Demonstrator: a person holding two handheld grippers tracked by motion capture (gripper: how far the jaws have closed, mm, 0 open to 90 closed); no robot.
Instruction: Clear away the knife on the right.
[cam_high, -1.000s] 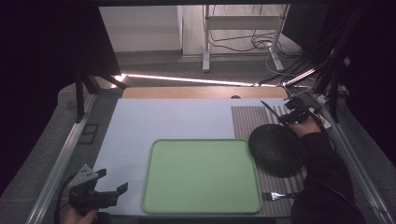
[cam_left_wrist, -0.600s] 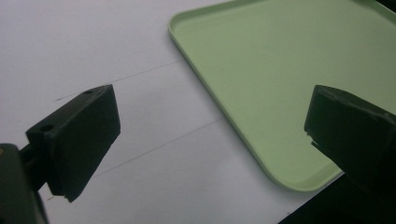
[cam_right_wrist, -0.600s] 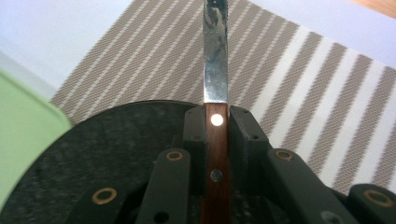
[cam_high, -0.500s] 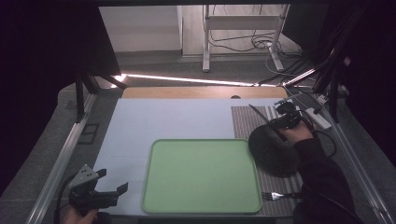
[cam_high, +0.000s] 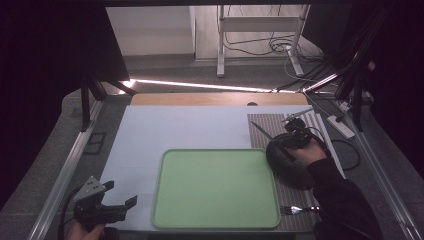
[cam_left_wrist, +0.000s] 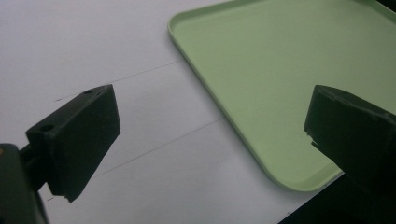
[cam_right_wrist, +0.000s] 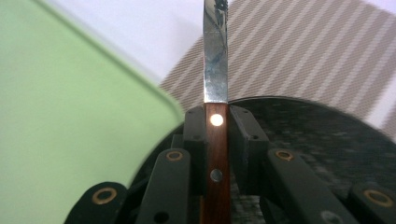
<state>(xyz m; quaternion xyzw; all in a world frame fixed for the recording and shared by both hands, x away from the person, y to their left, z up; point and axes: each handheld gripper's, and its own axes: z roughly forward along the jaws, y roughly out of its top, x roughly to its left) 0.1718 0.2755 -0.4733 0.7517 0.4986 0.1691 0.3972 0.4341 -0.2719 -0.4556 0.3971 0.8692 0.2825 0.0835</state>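
Clamping a knife (cam_right_wrist: 215, 70) by its wooden handle, the right hand-held gripper (cam_high: 294, 136) sits over the black plate (cam_high: 289, 167) at the right of the desk (cam_high: 190, 127), the blade pointing out toward the far left over the striped mat (cam_high: 262, 131). A second ago this hand-held gripper was farther right and farther back, beyond the plate's far edge; half a second ago it had come partway; now it is nearer the green tray (cam_high: 215, 187), above the plate's far-left part. Its grip on the knife looks the same across the frames. The left hand-held gripper (cam_high: 107, 207) has stayed at the desk's near-left corner, jaws wide apart with nothing between them. Tray, plate and fork (cam_high: 295, 210) have not shifted.

The high view gives the layout: tray in the middle, plate touching or just beside its right edge, fork on the mat near the front edge, and the person's dark sleeve (cam_high: 340, 200) reaching in. The right gripper view adds the detail: a brown handle with two rivets pinched between the pads, the shiny blade rising past the plate rim (cam_right_wrist: 303, 105), the tray at its left. The left gripper view shows the tray's near-left corner (cam_left_wrist: 299, 182) lying on the white desk surface, between and beyond the two spread jaws.
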